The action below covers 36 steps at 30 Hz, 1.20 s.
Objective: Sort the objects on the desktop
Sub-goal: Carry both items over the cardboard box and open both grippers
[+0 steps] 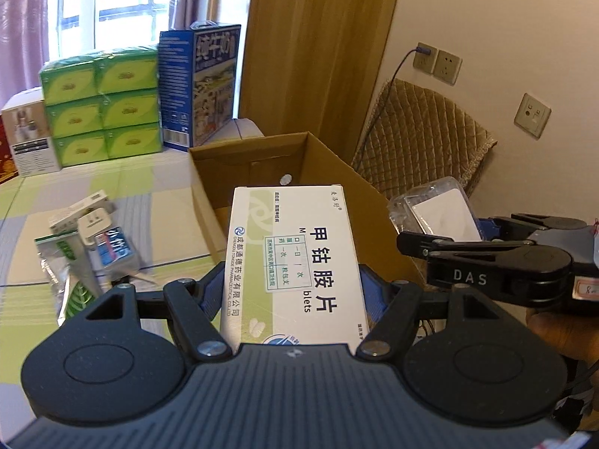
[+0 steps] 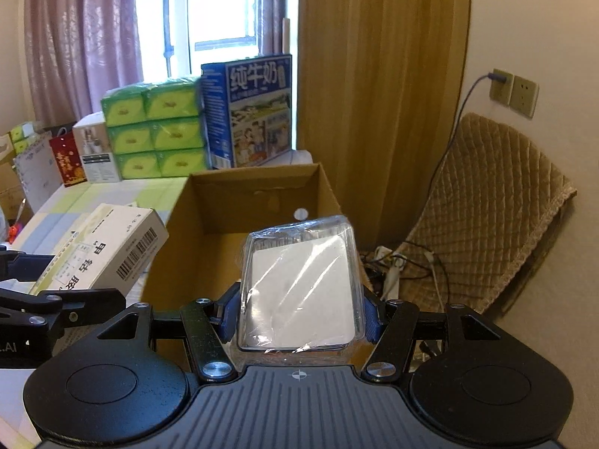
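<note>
**Above the open carton: both grippers loaded**

Over the brown cardboard carton (image 2: 258,202), the left gripper (image 1: 295,295) pinches a white-and-green medicine box (image 1: 295,258), while the right gripper (image 2: 299,318) pinches a clear film-wrapped pack with a white card inside (image 2: 299,284). Best practice, as judged: carry each item past the near rim, lower, then release one at a time. Carton walls stand close on both sides and the grippers nearly touch; small packets (image 1: 90,239) lie apart on the green-checked table (image 1: 157,194).
</note>
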Available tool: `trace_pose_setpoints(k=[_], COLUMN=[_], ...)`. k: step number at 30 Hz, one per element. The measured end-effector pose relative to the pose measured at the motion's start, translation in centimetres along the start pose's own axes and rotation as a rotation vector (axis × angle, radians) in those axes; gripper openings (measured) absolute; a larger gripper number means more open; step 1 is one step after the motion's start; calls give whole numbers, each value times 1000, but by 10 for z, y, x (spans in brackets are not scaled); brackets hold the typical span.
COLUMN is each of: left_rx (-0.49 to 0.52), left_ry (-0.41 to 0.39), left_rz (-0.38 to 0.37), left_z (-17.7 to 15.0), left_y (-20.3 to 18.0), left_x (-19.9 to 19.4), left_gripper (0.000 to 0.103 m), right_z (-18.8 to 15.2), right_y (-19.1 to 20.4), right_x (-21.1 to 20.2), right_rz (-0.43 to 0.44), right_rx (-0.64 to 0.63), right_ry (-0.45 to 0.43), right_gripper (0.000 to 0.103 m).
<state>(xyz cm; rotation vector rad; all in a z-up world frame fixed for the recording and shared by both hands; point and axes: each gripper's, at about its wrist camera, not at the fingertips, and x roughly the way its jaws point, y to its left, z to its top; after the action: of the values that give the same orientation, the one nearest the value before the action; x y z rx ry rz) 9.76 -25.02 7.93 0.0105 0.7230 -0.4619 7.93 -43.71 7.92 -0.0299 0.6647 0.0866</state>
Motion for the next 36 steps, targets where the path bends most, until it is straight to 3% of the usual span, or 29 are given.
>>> trace_pose_setpoints(k=[20, 25, 36], left_rx=[1, -9, -46], left_ry=[54, 44, 12], left_rz=[-17, -14, 5], left_z=[6, 8, 6], left_y=[-2, 0, 17], left_x=[55, 60, 40], left_gripper=[68, 73, 73], right_z=[1, 2, 4], right_y=[-18, -19, -9], right_x=[47, 51, 52], right_rz=[-12, -18, 0], right_rx=[-12, -16, -25], right_ry=[79, 86, 89], right_gripper=[58, 58, 58])
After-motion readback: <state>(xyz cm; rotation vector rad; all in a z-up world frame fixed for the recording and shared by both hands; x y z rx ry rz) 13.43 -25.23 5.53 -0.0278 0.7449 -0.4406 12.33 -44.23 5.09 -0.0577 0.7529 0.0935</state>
